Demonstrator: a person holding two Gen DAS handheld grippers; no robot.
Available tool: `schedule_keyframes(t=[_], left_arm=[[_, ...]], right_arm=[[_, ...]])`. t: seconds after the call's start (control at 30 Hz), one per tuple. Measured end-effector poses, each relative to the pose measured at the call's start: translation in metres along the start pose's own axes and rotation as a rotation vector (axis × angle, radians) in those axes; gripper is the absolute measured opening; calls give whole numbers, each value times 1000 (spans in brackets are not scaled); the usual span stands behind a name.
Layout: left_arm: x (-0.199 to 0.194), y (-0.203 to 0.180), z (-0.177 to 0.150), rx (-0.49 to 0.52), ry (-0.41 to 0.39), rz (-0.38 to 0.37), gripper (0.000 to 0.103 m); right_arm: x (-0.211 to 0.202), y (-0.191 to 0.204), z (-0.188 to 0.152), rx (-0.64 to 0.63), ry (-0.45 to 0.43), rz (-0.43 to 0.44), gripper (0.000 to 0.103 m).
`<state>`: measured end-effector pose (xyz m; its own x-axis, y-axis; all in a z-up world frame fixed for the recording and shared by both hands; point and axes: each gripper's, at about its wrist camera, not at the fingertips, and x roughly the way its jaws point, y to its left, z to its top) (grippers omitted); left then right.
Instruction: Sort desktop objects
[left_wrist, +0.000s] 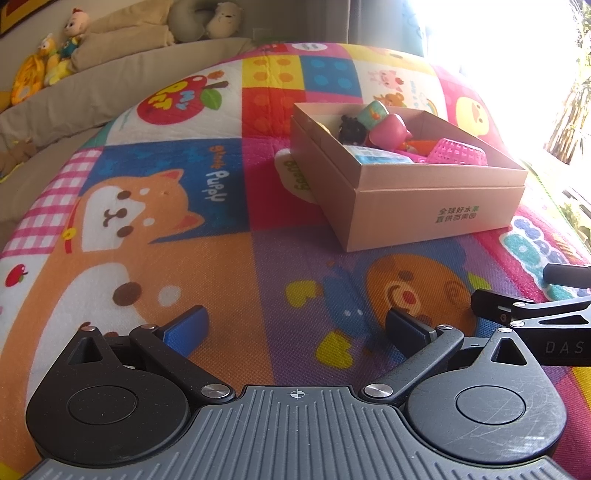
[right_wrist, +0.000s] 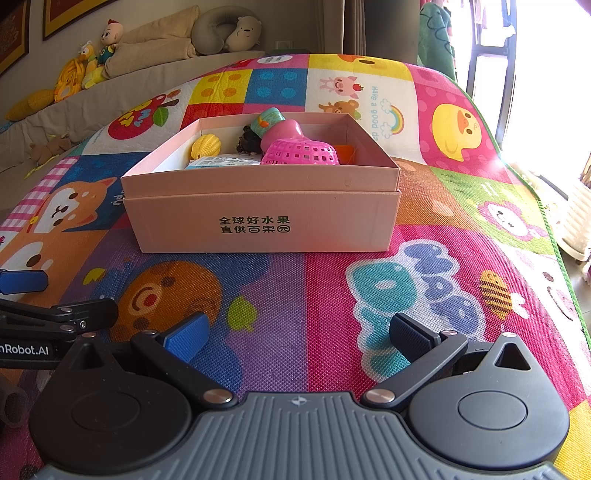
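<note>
A pink cardboard box stands on the colourful play mat; it also shows in the left wrist view. Inside lie a pink mesh basket, a yellow toy corn, a dark-haired doll, a teal cup, a pink toy and a white-blue packet. My right gripper is open and empty, low over the mat in front of the box. My left gripper is open and empty, left of the box.
A beige sofa with plush toys and a neck pillow runs behind the mat. A bright window is to the right. The other gripper's body shows at the edge of each view.
</note>
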<state>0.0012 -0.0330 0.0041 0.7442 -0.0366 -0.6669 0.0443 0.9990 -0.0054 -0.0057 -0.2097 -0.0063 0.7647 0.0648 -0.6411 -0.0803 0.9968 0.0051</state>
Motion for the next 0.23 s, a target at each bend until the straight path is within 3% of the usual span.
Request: schedule_keyframes(t=[0.23], left_arm=[[1,2,2,15,13,-13,103]], right_arm=[[0,0,0,0,0,0,103]])
